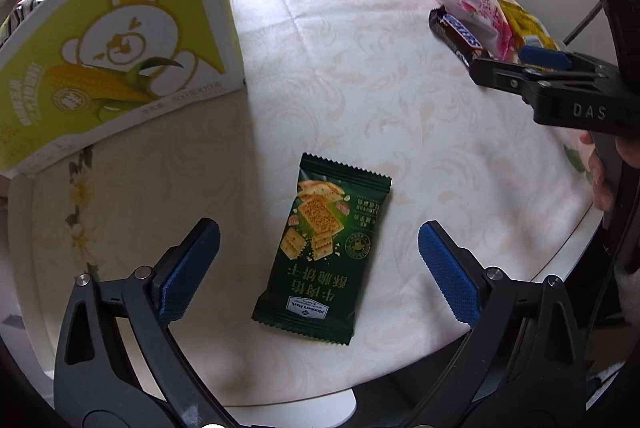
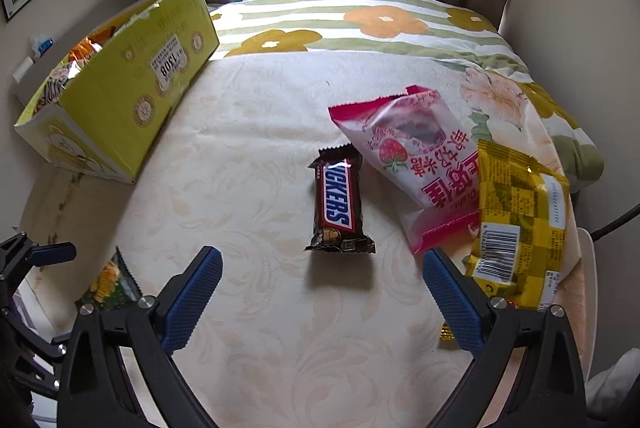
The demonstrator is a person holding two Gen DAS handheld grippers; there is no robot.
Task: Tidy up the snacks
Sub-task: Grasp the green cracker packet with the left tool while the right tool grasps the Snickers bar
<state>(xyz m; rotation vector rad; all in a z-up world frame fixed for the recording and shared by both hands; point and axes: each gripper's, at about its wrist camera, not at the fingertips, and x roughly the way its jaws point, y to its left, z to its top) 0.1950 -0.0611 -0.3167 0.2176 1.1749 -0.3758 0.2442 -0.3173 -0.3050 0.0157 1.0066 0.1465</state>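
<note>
Dark green cracker packet (image 1: 322, 252), zigzag-edged, printed with square crackers, lying flat on the cream tablecloth (image 1: 360, 67). Above it, left gripper (image 1: 318, 268) angled steeply down, blue pads spread wide either side, touching nothing. Further right, brown Snickers bar (image 2: 340, 201) flat on the cloth, beside a pink strawberry packet (image 2: 404, 155) overlapping a yellow packet (image 2: 520, 216). Right gripper (image 2: 322, 294) tilted down over the bar, jaws apart, empty. Yellow-green bear box (image 1: 120, 39) at far left.
</note>
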